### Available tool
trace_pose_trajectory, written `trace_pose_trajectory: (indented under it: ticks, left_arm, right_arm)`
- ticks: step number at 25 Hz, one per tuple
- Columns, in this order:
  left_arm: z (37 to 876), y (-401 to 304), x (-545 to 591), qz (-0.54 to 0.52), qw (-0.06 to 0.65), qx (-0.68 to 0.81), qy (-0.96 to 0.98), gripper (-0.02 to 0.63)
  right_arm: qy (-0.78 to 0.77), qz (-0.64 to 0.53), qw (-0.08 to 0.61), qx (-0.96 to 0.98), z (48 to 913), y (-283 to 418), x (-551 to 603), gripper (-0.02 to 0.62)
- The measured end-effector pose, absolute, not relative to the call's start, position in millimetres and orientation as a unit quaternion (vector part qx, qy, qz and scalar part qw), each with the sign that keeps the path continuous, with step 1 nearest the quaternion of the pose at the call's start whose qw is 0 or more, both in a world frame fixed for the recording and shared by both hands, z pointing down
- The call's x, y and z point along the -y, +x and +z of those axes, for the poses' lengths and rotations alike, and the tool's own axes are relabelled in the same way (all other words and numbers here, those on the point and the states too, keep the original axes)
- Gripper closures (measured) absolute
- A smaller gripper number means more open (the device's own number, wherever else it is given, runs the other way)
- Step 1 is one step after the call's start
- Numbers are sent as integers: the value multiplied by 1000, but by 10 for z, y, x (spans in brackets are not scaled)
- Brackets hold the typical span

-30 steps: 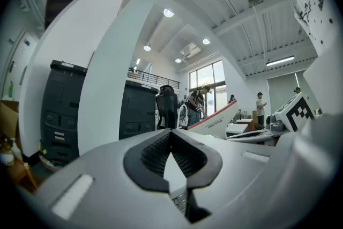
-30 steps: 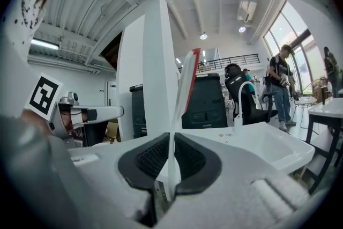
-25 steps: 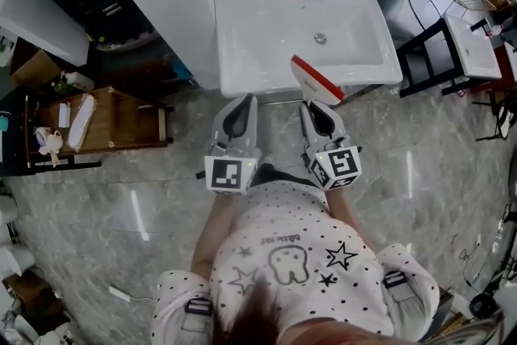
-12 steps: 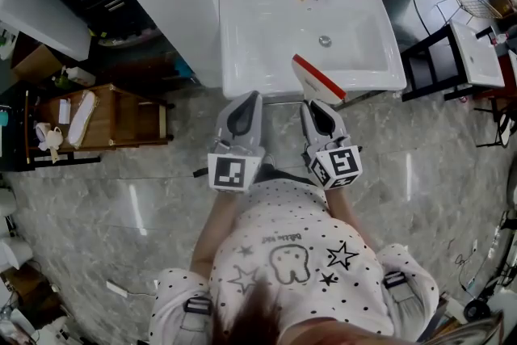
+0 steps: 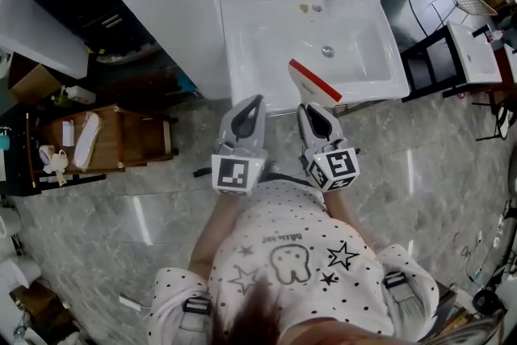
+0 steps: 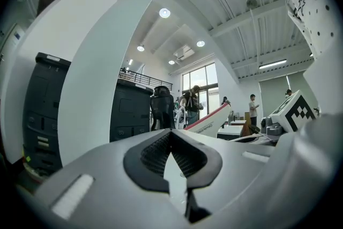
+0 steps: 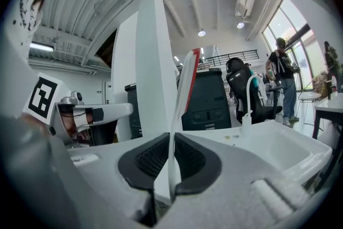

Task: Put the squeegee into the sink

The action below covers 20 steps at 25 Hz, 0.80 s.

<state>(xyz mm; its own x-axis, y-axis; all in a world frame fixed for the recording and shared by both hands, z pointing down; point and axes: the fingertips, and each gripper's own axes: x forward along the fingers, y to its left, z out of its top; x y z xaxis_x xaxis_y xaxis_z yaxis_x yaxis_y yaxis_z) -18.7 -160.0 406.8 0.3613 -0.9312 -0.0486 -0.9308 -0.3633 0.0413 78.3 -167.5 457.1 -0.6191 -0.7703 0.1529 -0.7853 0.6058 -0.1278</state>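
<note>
Right hand-held gripper (image 5: 313, 112) pinching squeegee (image 5: 315, 82) over sink (image 5: 236, 52) front edge; left hand-held gripper (image 5: 251, 103) pressed together, empty.

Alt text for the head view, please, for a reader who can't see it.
From above, the right gripper, shut on a white, red-edged squeegee, holds it over the front rim of a white sink. The left gripper sits beside it, shut and empty, above a grey marbled floor.

The squeegee (image 5: 316, 82) is white with a red edge; the sink (image 5: 232, 52) is white. The left gripper (image 5: 253, 101) and right gripper (image 5: 310, 107) are pale grey with black-and-white marker cubes. The person's shirt (image 5: 283, 226) is white with black dots and stars.
</note>
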Motion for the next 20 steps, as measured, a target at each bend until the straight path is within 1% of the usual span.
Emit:
trace_pose_trajectory:
  ticks: [4,20]
  left_arm:
    - [4023,-294,1734,-38,18,553,832,611]
    - [4173,-689,1940,-33,29,542,839,611]
  right_arm:
    - [441,93,40,892,4568,630,1771,572]
    - [469,103,33,876,4638,355,1977,574]
